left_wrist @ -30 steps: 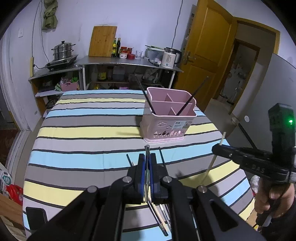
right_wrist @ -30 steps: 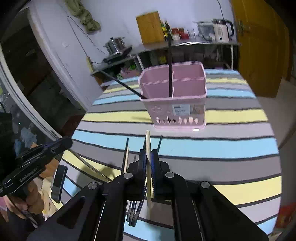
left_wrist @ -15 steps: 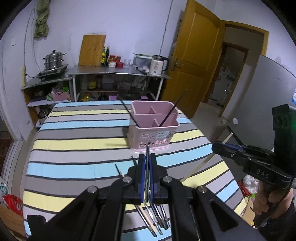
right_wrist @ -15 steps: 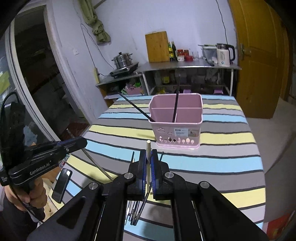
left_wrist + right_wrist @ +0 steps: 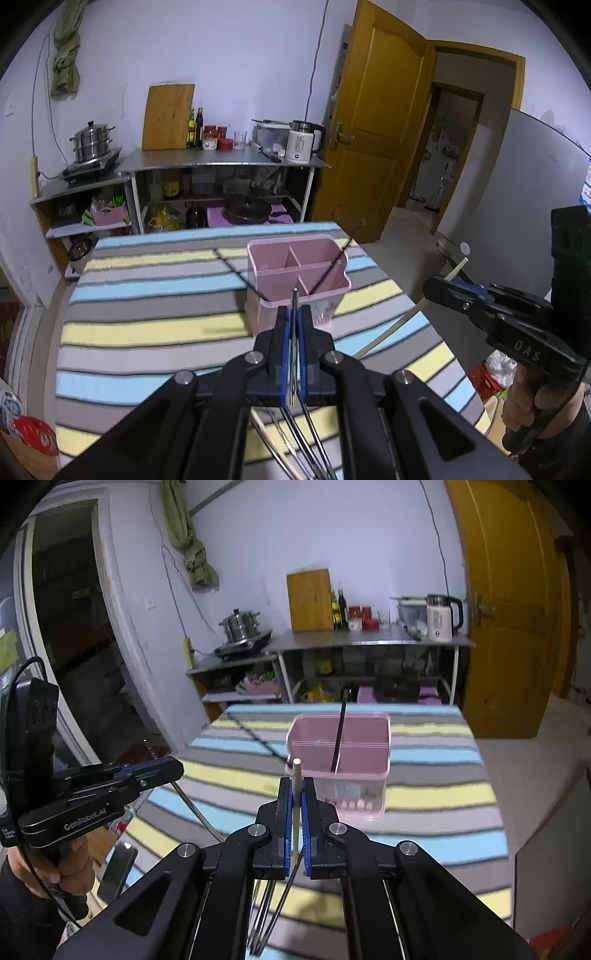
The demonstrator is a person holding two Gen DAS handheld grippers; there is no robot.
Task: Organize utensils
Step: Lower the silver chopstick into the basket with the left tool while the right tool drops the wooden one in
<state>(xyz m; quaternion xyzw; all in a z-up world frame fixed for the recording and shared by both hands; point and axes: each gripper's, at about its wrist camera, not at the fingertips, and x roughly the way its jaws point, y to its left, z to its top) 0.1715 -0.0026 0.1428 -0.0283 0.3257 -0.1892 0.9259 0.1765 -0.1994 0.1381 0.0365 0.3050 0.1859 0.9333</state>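
While both tongs are lifting higher than a sec ago, left gripper is pinching a dark chopstick, right gripper a pale chopstick; pink holder is sitting just ahead, w/ drop-in probably next.

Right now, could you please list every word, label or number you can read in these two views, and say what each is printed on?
"DAS" on the side of the right tool, seen from the left wrist camera.
"GenRobot.AI" on the side of the left tool, seen from the right wrist camera.
Sticker on the front of the pink utensil caddy: too blurred to read.
Labels on the bottles on the steel shelf: too small to read.
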